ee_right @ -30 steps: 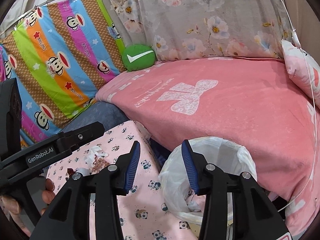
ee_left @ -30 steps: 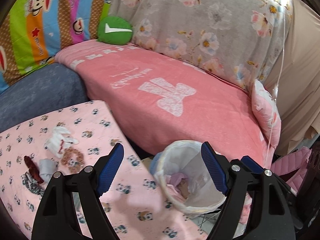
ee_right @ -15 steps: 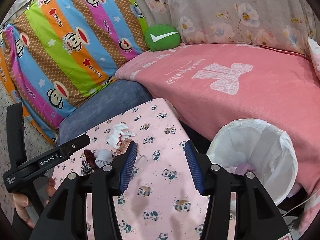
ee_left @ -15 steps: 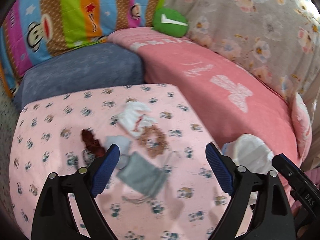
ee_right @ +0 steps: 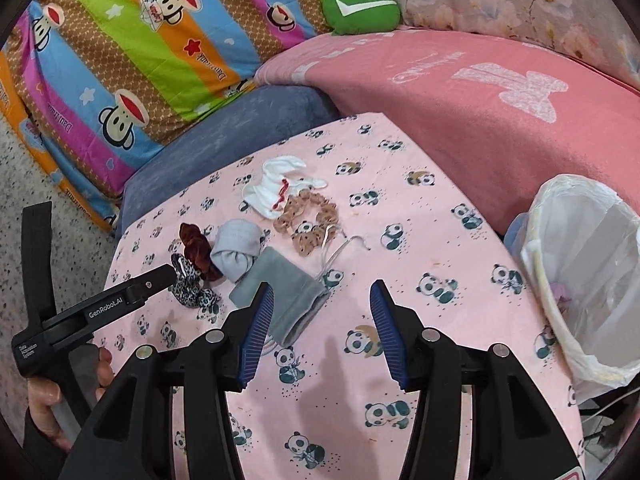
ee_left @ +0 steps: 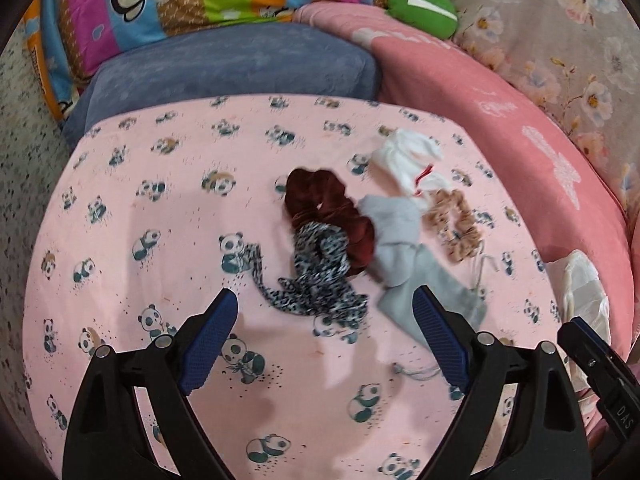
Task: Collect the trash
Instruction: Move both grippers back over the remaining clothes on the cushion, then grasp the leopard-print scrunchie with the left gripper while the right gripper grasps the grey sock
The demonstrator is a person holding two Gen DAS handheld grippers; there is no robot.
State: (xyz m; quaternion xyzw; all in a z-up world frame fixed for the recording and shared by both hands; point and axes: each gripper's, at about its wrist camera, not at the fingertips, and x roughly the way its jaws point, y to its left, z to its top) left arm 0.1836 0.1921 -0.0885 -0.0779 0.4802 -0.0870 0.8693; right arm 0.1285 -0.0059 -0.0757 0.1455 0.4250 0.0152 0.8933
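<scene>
Loose items lie clustered on the pink panda-print table (ee_left: 160,208): a dark red scrunchie (ee_left: 324,208), a black-and-white leopard scrunchie (ee_left: 320,276), a grey pouch (ee_left: 424,284), a grey sock ball (ee_left: 394,216), a tan scrunchie (ee_left: 454,224) and white cloth (ee_left: 408,160). My left gripper (ee_left: 324,340) is open and empty, just short of the leopard scrunchie. My right gripper (ee_right: 320,332) is open and empty, near the grey pouch (ee_right: 280,292). A white-lined trash bin (ee_right: 588,272) stands at the table's right edge.
A pink-covered sofa (ee_right: 480,100) runs behind the table, with a blue cushion (ee_left: 232,64), a striped monkey-print pillow (ee_right: 140,48) and a green cushion (ee_right: 360,8). Speckled floor (ee_right: 24,168) lies to the left.
Both grippers have swung left from the trash bin toward the pile on the table. The left gripper has come down close to the leopard scrunchie. Both stay open.
</scene>
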